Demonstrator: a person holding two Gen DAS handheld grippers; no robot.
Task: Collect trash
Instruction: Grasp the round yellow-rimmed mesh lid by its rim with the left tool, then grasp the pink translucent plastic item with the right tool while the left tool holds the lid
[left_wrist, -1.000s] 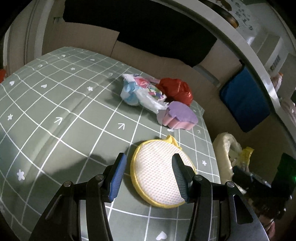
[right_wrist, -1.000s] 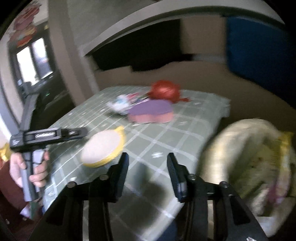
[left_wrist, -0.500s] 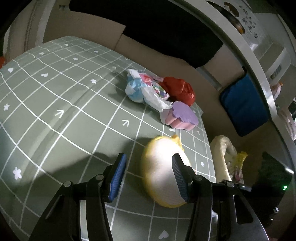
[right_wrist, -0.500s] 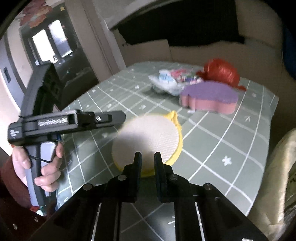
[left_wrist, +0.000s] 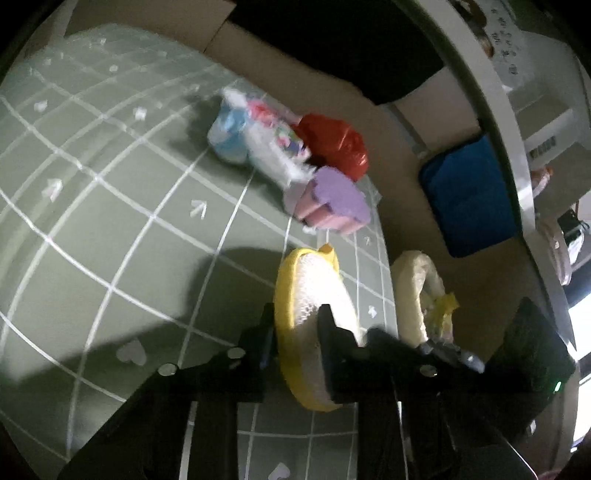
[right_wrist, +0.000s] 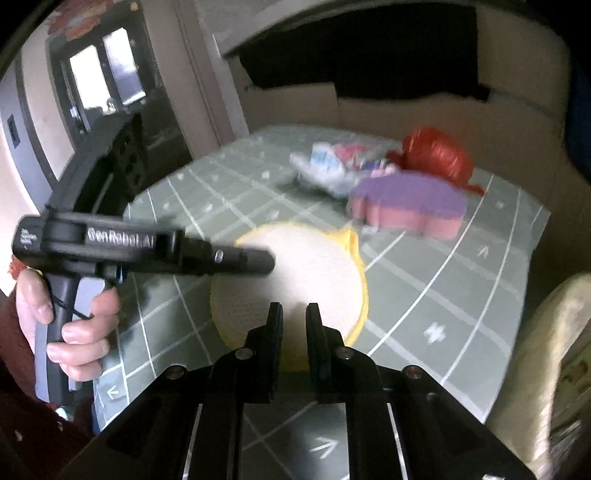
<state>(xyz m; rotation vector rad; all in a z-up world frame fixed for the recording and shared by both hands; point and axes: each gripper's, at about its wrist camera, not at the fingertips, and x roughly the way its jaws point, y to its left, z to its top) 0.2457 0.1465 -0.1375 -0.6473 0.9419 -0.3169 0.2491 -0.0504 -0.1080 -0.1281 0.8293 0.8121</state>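
Because the left gripper (left_wrist: 297, 334) pinches only the round yellow-rimmed mesh scrubber's (left_wrist: 314, 295) edge, its fingers nearly closed, it could slip short of the cream bag (left_wrist: 413, 291) beside it, while the right gripper (right_wrist: 293, 319), almost closed, holds nothing.

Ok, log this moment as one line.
left gripper: shut on yellow sponge | right gripper: nearly closed, empty | trash bag: beside table

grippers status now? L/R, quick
Left gripper: closed on the round yellow-rimmed scrub pad, tilted on edge.
Right gripper: nearly closed, nothing between its fingers.
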